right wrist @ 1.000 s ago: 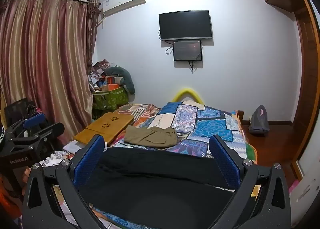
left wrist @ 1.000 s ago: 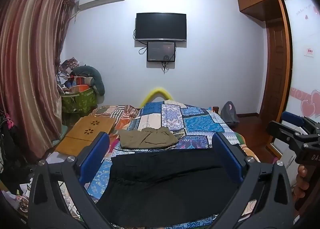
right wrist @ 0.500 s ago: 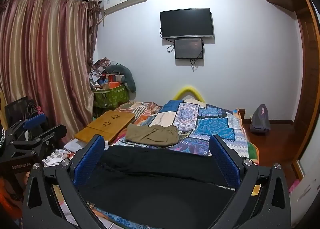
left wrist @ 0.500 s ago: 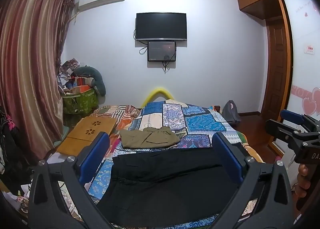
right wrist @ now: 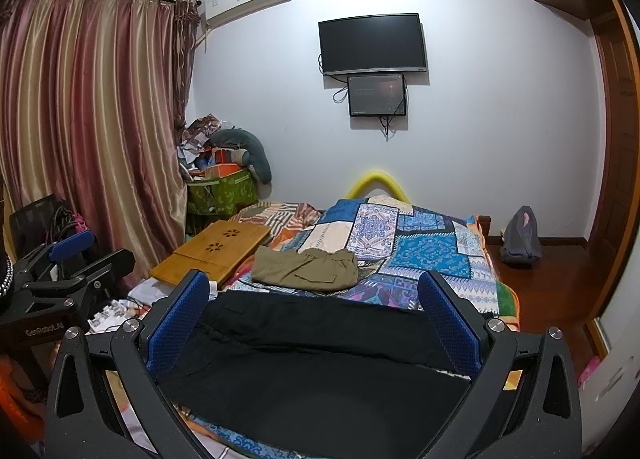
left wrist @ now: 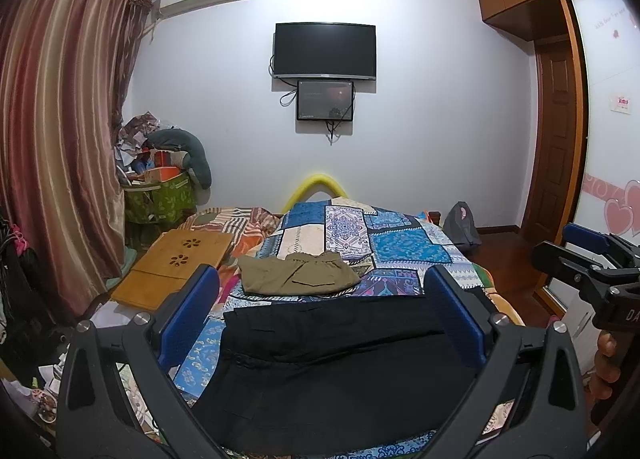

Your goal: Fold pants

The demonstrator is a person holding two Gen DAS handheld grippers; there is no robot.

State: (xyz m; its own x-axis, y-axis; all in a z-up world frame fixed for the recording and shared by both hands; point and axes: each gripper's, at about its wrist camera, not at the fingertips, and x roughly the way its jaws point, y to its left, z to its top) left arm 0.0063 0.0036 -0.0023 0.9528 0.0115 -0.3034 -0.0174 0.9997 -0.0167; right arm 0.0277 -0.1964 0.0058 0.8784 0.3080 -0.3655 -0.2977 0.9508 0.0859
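Observation:
Black pants [left wrist: 332,363] lie spread flat across the near end of the bed, also seen in the right wrist view as black pants [right wrist: 320,359]. My left gripper [left wrist: 320,291] hovers above them, open and holding nothing. Beside it, my right gripper [right wrist: 314,291] is held at about the same height, open and likewise holding nothing. Each gripper shows at the edge of the other's view: the right one [left wrist: 592,259] at far right, the left one [right wrist: 72,259] at far left. Folded olive pants [left wrist: 298,273] rest further up the bed.
A patchwork bedspread [left wrist: 400,247] covers the bed. A wooden lap tray [left wrist: 176,267] lies at the bed's left side, with a green basket [left wrist: 160,199] of clutter and curtains [left wrist: 60,139] behind. A grey backpack [right wrist: 520,239] sits on the wooden floor at right, near the wardrobe [left wrist: 600,139].
Both views have drifted slightly, the scene sitting a little lower and further right in the right wrist view. The pants have not moved and both grippers stay open.

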